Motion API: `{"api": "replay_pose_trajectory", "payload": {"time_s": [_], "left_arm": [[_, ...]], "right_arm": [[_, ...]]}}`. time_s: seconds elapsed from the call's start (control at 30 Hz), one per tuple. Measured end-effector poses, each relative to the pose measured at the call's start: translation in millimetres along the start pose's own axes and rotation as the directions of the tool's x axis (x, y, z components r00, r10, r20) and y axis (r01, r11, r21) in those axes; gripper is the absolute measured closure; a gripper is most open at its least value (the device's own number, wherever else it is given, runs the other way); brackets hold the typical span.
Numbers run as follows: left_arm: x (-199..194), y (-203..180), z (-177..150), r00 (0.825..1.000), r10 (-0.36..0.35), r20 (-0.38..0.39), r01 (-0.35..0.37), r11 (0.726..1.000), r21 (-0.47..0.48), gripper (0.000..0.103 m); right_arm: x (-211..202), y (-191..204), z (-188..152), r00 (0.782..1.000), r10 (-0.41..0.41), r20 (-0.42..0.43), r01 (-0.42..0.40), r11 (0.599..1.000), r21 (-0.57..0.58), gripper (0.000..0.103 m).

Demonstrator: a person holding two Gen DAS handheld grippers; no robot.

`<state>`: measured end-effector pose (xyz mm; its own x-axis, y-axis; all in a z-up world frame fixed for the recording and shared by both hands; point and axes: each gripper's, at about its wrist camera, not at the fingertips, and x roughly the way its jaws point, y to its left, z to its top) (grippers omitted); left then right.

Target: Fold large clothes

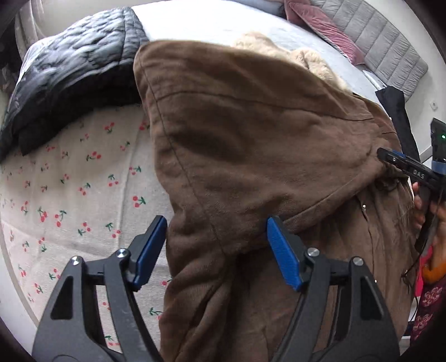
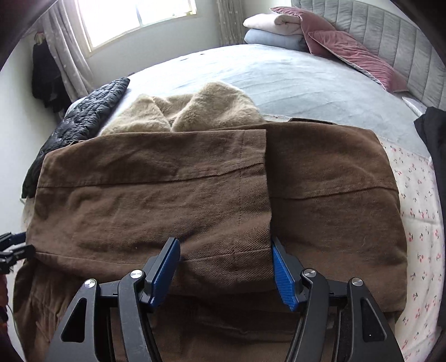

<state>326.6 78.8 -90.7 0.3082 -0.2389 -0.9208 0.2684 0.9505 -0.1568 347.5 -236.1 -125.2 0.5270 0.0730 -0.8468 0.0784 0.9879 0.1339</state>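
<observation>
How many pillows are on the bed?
2: both dusty pink, overlapping against the grey headboard, one pillow behind and one in front. Others may be hidden out of view.

Bed (image 2: 292, 83) carries brown coat (image 2: 195, 189), black jacket (image 2: 83, 111), pillows (image 2: 348, 53).

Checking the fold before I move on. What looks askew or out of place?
The brown coat is folded unevenly: its top flap stops short, leaving a stepped edge mid-coat, and the beige fleece lining bulges out beyond the far edge.
</observation>
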Motion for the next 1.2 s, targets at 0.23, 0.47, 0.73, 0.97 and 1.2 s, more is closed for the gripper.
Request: {"api": "replay_pose_trajectory", "payload": {"time_s": [0.23, 0.47, 0.73, 0.97, 1.2], "left_arm": [[-10.8, 27.6, -7.6, 0.989, 0.125, 0.077, -0.123, 0.992, -0.039, 0.079], [-57.3, -1.8, 12.3, 0.935, 0.213, 0.284, -0.231, 0.972, 0.031, 0.052], [3.5, -30.6, 92.0, 0.926, 0.113, 0.359, -0.167, 0.978, 0.123, 0.052], [62.8, 22.5, 105.8, 0.932, 0.114, 0.345, -0.128, 0.992, 0.018, 0.054], [20.9, -11.5, 88.6, 0.932, 0.169, 0.32, -0.205, 0.976, 0.08, 0.025]], "right_arm": [[-23.7, -0.3, 4.3, 0.999, 0.01, 0.044, -0.009, 1.0, -0.024, 0.038], [-28.9, 17.6, 16.3, 0.996, 0.009, 0.093, -0.004, 0.999, -0.052, 0.037], [13.4, 66.0, 41.6, 0.982, 0.086, 0.17, -0.08, 0.996, -0.039, 0.037], [69.4, 33.8, 30.5, 0.979, 0.127, 0.158, -0.129, 0.992, 0.002, 0.038], [40.4, 45.7, 31.3, 0.994, 0.08, 0.074, -0.074, 0.994, -0.082, 0.037]]}}
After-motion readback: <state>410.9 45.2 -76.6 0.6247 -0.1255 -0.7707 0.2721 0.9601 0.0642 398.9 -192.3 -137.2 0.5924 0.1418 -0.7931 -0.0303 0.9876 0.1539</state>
